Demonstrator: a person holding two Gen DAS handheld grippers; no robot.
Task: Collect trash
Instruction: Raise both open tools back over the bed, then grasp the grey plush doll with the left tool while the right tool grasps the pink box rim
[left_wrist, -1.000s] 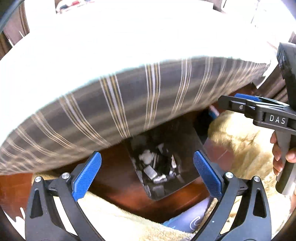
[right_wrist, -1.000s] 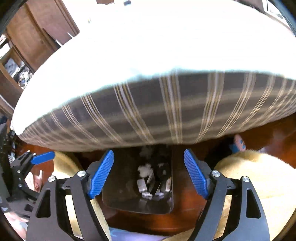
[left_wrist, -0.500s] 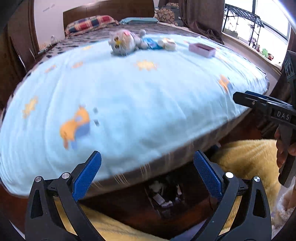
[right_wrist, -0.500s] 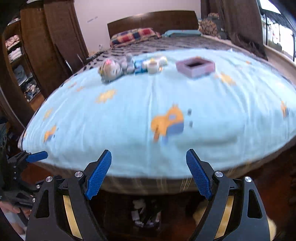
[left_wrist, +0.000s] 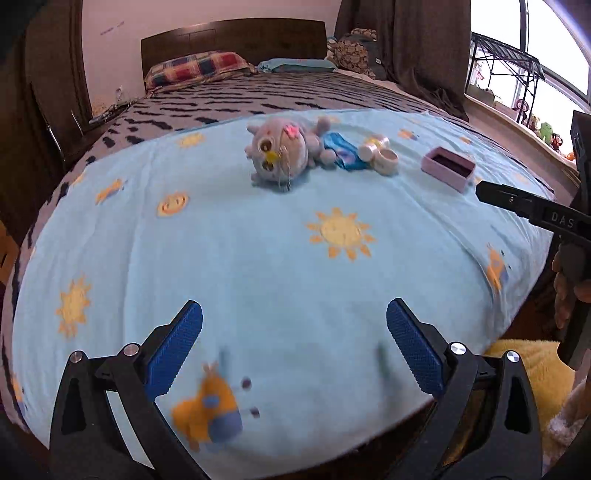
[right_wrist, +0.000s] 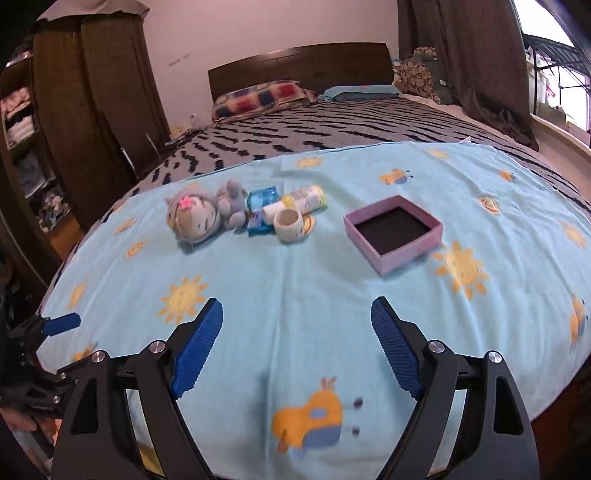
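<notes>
On the light blue sun-print blanket (left_wrist: 258, 258) (right_wrist: 295, 280) lie a grey plush cat (left_wrist: 282, 155) (right_wrist: 201, 218), a blue wrapper (left_wrist: 341, 151) (right_wrist: 260, 206), a white tape roll (left_wrist: 386, 162) (right_wrist: 290, 223), a small bottle (right_wrist: 306, 197) and an open pink box (left_wrist: 448, 168) (right_wrist: 393, 232). My left gripper (left_wrist: 293, 349) hovers open over the blanket's near edge, nothing between its blue pads. My right gripper (right_wrist: 295, 347) is open too, empty, short of the box. Each gripper shows at the other view's edge.
The bed runs back to a dark headboard (right_wrist: 299, 70) with a plaid pillow (right_wrist: 264, 98). A dark wardrobe (right_wrist: 92, 110) stands left, curtains (right_wrist: 476, 62) and a window right. A yellow fluffy rug (left_wrist: 524, 376) lies by the bed's near right corner.
Both grippers have risen from the bin under the bed's edge to above the blanket. The bin has dropped out of sight and the bed top with its items came into view.
</notes>
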